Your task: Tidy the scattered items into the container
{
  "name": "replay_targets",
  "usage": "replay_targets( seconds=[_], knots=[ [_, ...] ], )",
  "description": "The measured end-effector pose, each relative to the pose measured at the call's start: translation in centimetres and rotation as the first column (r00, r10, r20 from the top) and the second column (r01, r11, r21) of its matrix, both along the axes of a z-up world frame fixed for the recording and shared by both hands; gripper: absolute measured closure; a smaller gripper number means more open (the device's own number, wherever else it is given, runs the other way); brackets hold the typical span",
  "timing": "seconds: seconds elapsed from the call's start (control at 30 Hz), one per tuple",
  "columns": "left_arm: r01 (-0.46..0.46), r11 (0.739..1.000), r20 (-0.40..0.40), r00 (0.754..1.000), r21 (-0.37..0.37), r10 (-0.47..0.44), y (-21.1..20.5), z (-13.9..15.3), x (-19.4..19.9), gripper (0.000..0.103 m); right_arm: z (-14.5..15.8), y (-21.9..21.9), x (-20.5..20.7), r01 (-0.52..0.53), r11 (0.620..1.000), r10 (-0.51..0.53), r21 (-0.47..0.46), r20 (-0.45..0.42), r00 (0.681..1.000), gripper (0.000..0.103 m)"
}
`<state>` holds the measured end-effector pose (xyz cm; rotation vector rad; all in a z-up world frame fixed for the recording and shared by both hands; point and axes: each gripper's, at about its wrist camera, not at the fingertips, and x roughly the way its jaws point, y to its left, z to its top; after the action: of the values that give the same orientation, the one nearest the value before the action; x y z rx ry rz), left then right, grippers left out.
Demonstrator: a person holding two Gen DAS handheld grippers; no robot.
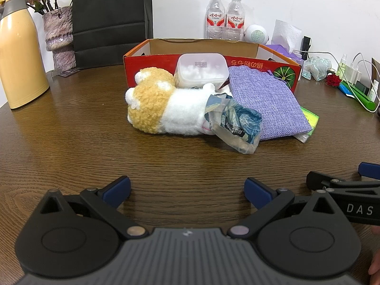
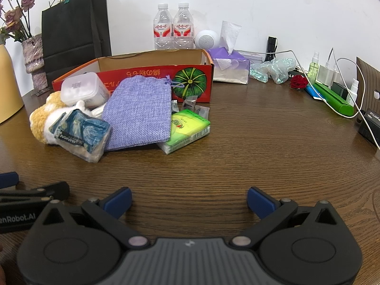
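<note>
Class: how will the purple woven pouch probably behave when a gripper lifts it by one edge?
The purple pouch looks like loose-weave cloth, so it will likely sag. It lies draped over the green packet, which may shift. Its contents are hidden, so its weight is uncertain.

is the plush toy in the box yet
Out. The plush toy lies on the table in front of the red box.

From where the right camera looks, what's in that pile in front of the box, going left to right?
Plush toy → blue packet → purple pouch → green tissue pack. All lie on the table in front of the red box.
</note>
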<state>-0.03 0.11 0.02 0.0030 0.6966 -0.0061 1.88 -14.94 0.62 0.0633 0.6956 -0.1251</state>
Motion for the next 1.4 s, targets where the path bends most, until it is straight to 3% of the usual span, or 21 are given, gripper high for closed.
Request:
replay_targets(
  seconds=[0.17,0.27,0.33,0.4,0.47,0.53,0.57,0.63,0.67,0.7,0.77,0.87,0.97,1.03,1.13,1.2,1.3,1.4],
  knots=[
    [0.029,0.997,0.052,0.998,-0.07,-0.025,2.6,1.8,-0.7,0.0,0.9,0.7,0.0,-0.075,0.997,0.075,-0.009,-0.019,0.997,0.002],
    [0.037,0.995,0.152,0.988,-0.097,-0.022,5.7,4.4,0.2,0.0,3.4,1.1,-0.5,-0.173,0.985,0.173,-0.006,0.108,0.979,0.004],
    [0.039,0.995,0.145,0.989,-0.092,-0.025,7.4,5.2,2.9,0.0,4.6,2.1,0.6,-0.28,0.96,0.277,-0.008,0.16,0.947,0.004],
    [0.068,0.99,0.129,0.99,-0.126,-0.051,8.7,5.2,6.2,0.0,4.5,3.8,3.2,-0.399,0.916,0.399,-0.035,0.152,0.904,0.014],
    [0.082,0.978,0.078,0.995,-0.19,-0.068,9.6,4.6,9.1,0.0,3.4,5.4,5.8,-0.479,0.875,0.484,-0.075,0.092,0.87,0.029],
    [0.079,0.969,-0.001,0.997,-0.236,-0.081,9.7,3.7,11.4,0.0,2.0,6.5,7.9,-0.546,0.832,0.551,-0.103,0.021,0.835,0.036],
    [0.087,0.966,-0.023,0.995,-0.245,-0.095,9.7,3.2,12.1,0.008,1.5,6.4,8.2,-0.567,0.819,0.57,-0.094,0.014,0.821,0.039],
    [0.13,0.946,0.018,0.991,-0.297,-0.13,9.9,2.9,12.3,0.035,1.1,6.1,8.3,-0.602,0.797,0.603,-0.047,0.031,0.797,0.07],
    [0.134,0.942,0.022,0.991,-0.308,-0.134,9.9,2.9,12.1,0.042,1.0,5.9,8.1,-0.601,0.799,0.602,-0.025,0.028,0.798,0.095],
    [0.136,0.944,0.028,0.991,-0.3,-0.134,9.8,3.0,11.7,0.052,1.1,5.6,7.7,-0.594,0.805,0.594,-0.005,0.031,0.804,0.095],
    [0.158,0.949,0.05,0.987,-0.273,-0.15,9.6,3.4,10.7,0.059,1.2,5.0,6.2,-0.61,0.792,0.609,0.01,0.057,0.791,0.096],
    [0.159,0.949,0.071,0.987,-0.27,-0.145,9.7,4.2,8.6,0.063,2.9,3.9,3.8,-0.606,0.794,0.598,0.042,0.125,0.792,0.096],
    [0.175,0.945,0.145,0.98,-0.275,-0.139,10.2,6.0,5.4,0.064,5.8,1.9,2.2,-0.592,0.799,0.559,0.106,0.229,0.797,0.096],
    [0.18,0.937,0.21,0.97,-0.3,-0.12,10.9,7.9,3.9,0.064,7.7,0.5,2.3,-0.542,0.83,0.495,0.131,0.277,0.824,0.096],
    [0.218,0.914,0.276,0.953,-0.341,-0.124,11.5,11.7,4.6,0.064,10.2,-2.2,4.2,-0.44,0.886,0.382,0.149,0.305,0.873,0.096],
    [0.255,0.894,0.284,0.947,-0.368,-0.153,11.5,14.0,7.2,0.064,11.4,-3.6,7.3,-0.37,0.915,0.319,0.163,0.273,0.908,0.096],
    [0.246,0.916,0.252,0.953,-0.316,-0.169,9.8,16.5,13.7,0.064,12.9,-5.5,13.8,-0.317,0.918,0.277,0.238,0.186,0.943,0.096],
    [0.213,0.929,0.148,0.973,-0.303,-0.175,8.2,16.5,22.3,0.064,12.9,-6.7,20.9,-0.26,0.911,0.244,0.321,0.089,0.966,0.096]
  ],
)
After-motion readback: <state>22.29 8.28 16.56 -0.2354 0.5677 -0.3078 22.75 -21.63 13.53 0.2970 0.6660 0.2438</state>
